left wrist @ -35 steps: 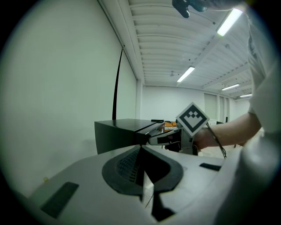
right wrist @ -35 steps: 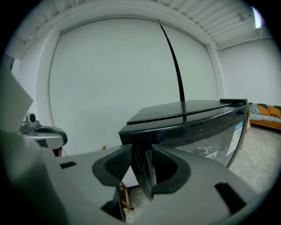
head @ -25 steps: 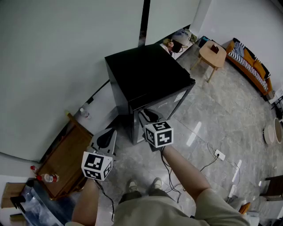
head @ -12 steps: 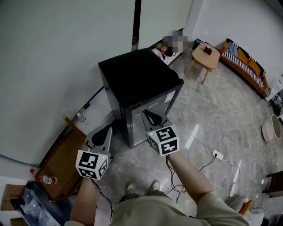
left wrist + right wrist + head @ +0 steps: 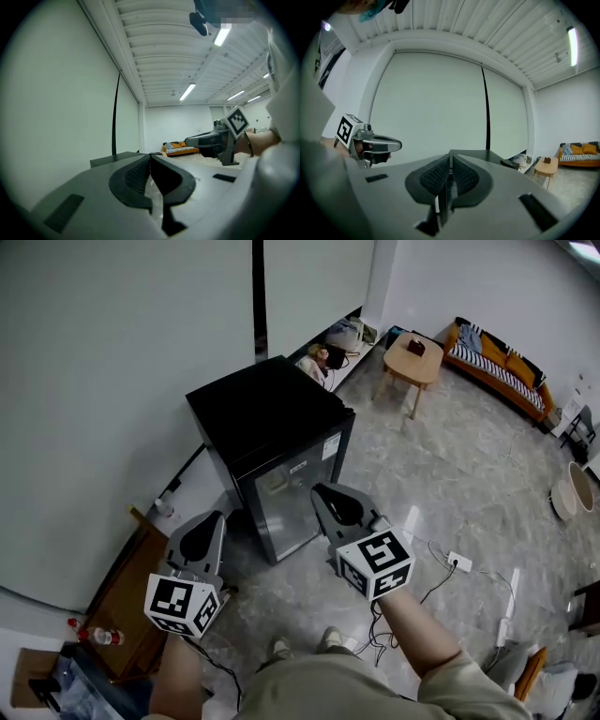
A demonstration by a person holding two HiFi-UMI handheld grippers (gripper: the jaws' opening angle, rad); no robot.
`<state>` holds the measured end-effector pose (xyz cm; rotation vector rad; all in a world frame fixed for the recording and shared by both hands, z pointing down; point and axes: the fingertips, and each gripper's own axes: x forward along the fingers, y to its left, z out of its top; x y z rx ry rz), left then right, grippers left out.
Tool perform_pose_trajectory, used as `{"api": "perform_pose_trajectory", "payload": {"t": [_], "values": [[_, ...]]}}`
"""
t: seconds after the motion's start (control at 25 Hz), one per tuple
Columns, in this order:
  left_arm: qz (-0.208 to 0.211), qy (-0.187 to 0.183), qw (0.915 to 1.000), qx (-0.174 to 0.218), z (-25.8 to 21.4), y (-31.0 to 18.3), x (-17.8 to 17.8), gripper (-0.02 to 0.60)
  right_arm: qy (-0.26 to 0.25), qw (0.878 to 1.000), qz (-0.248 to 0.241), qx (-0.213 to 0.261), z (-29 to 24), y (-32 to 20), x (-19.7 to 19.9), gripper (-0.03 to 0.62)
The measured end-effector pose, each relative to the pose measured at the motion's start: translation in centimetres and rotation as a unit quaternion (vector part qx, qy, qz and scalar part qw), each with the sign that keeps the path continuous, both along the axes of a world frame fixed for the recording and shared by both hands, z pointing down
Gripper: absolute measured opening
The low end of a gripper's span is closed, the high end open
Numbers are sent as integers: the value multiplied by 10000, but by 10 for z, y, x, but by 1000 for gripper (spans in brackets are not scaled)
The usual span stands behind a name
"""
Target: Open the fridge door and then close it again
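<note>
You have bright, even light from ceiling strip lights [image 5: 187, 92], near 12 o'clock in your left gripper view. The polished floor [image 5: 469, 474] shows pale glare streaks at 4 o'clock. Both gripper views bend strongly, darken at the rims, and blur close up.

Fridge [image 5: 267, 427] close to wall [image 5: 112, 352]; wooden stand [image 5: 127, 582] crowds left; open floor [image 5: 469, 465] right of fridge.

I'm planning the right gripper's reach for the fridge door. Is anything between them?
Nothing visible. The right gripper, jaws shut and empty, faces the closed fridge door with only open air above bare floor between them.
</note>
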<state>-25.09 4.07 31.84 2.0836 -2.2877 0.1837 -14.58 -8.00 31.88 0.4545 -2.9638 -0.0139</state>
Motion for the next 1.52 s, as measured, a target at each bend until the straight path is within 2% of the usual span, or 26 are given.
{"api": "perform_pose_trajectory", "payload": {"t": [0.16, 0.48, 0.76, 0.88, 1.04, 1.52], "values": [[106, -77, 9997, 187, -25, 5, 23, 8, -193, 9998, 75, 50, -23, 7, 34, 9], [388, -106, 9979, 503, -55, 17, 73, 8, -205, 9989, 271, 324, -42, 27, 91, 5], [478, -171, 9980, 368, -39, 22, 100, 8, -346, 9988, 306, 128, -43, 38, 120, 3], [478, -147, 9982, 335, -34, 25, 107, 8, -314, 9992, 188, 162, -40, 47, 126, 3], [438, -134, 9984, 317, -30, 30, 111, 8, -22, 9994, 121, 308, -31, 54, 130, -3], [349, -213, 9985, 362, -34, 43, 121, 8, -84, 9999, -65, 136, -29, 68, 134, -3]]}}
